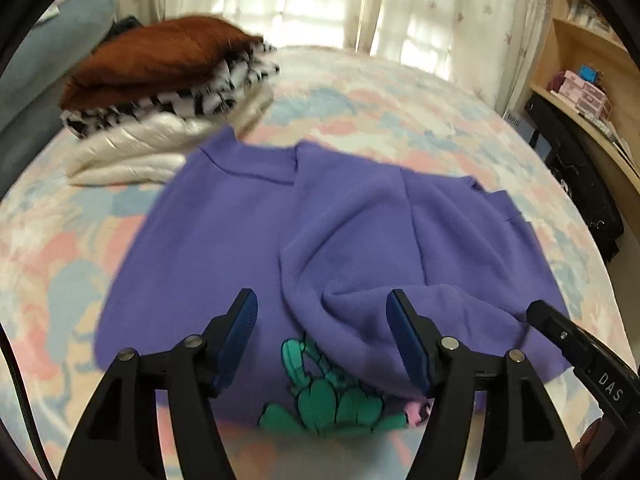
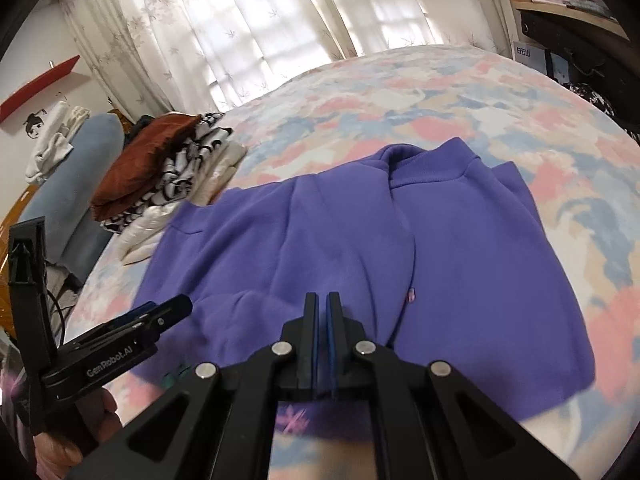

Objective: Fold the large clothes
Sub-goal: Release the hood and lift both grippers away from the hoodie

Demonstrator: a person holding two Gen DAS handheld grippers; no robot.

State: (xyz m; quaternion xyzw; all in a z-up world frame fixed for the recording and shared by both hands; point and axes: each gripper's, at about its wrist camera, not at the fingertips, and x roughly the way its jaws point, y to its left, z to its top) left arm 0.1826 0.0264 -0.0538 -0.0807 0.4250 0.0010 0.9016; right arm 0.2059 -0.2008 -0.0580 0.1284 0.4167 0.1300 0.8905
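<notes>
Purple fleece sweatshirt [image 1: 248, 232] lies spread on the bed [image 1: 420, 120], collar toward the curtains, one side panel already laid over the middle; a green print shows at the near hem. Judged soft, limp and fairly thick: it should drape and slide on itself, not hold a crease, and is not fragile. Best hold appears to be the doubled near hem or a folded edge, pinching both layers. Left hand-held gripper [image 1: 320, 336] hangs just over the near hem with jaws spread and nothing between them. Right hand-held gripper [image 2: 322, 312] has jaws pressed together and apparently empty, over the garment's near middle. Folded clothes pile [image 1: 160, 92] sits just beside the sweatshirt's far corner.
</notes>
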